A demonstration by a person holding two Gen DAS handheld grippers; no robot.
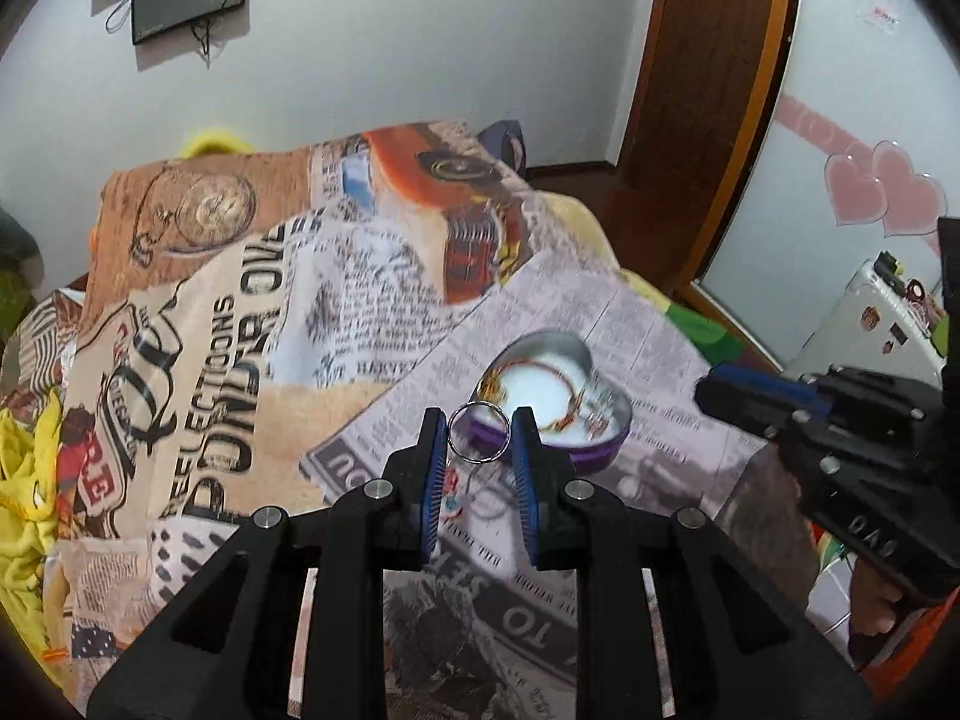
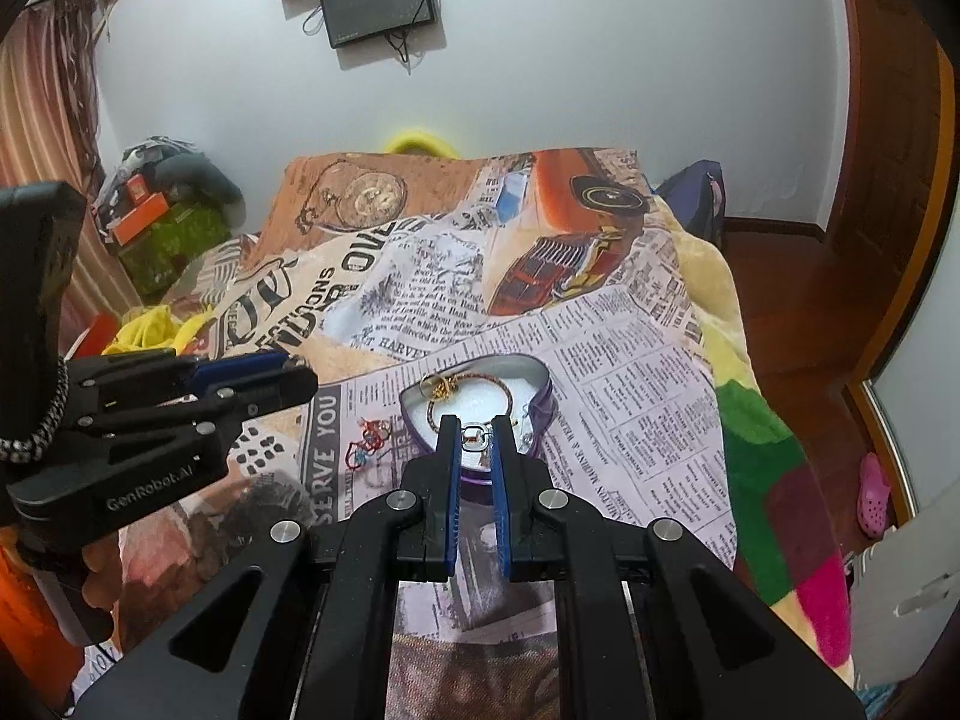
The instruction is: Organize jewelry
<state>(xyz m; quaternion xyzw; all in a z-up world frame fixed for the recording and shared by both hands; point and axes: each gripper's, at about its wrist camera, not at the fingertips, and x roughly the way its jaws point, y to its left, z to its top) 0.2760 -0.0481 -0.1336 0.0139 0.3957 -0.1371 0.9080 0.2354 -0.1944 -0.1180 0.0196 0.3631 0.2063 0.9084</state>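
Observation:
My left gripper is shut on a thin silver ring, held up between its blue pads just in front of the tin. The heart-shaped tin has purple sides and a white inside. It sits on the newspaper-print bedspread and holds a gold chain and a thin bangle. My right gripper hangs over the tin's near edge, shut on a small silver piece. A red thread bracelet lies on the spread left of the tin. The left gripper shows at the left in the right wrist view.
The bedspread covers a bed against the white wall. Yellow cloth lies at its left side and a dark bag at the far right corner. A wooden door and wooden floor lie to the right.

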